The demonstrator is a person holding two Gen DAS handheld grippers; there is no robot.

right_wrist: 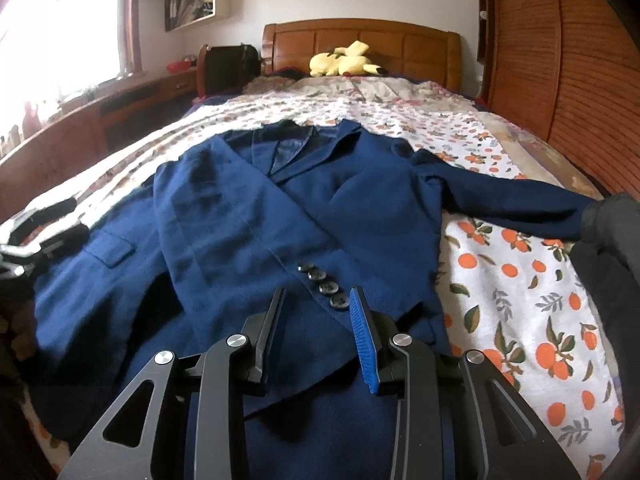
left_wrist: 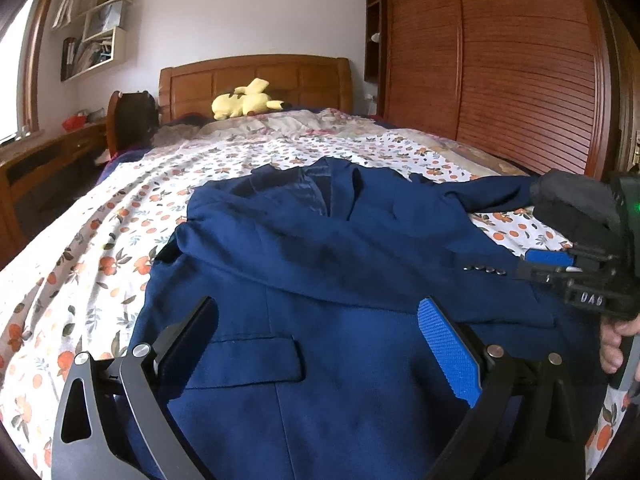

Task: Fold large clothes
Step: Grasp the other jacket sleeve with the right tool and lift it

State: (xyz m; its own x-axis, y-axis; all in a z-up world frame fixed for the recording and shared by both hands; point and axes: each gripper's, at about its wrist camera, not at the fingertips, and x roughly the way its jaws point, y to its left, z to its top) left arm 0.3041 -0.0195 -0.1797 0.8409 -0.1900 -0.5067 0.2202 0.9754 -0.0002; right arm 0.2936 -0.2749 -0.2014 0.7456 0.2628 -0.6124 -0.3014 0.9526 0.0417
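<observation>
A navy blue suit jacket lies front-up on the bed, collar toward the headboard. Its left sleeve is folded across the chest, with the buttoned cuff near my right gripper. The other sleeve stretches out to the right. My left gripper is open wide above the jacket's lower front, near the pocket flap. My right gripper is open, hovering just before the cuff buttons, holding nothing. It also shows in the left wrist view at the right edge. The left gripper shows in the right wrist view at the left.
The bed has a white sheet with orange fruit print. A yellow plush toy lies by the wooden headboard. A wooden slatted wardrobe lines the right side. A desk and chair stand at the left.
</observation>
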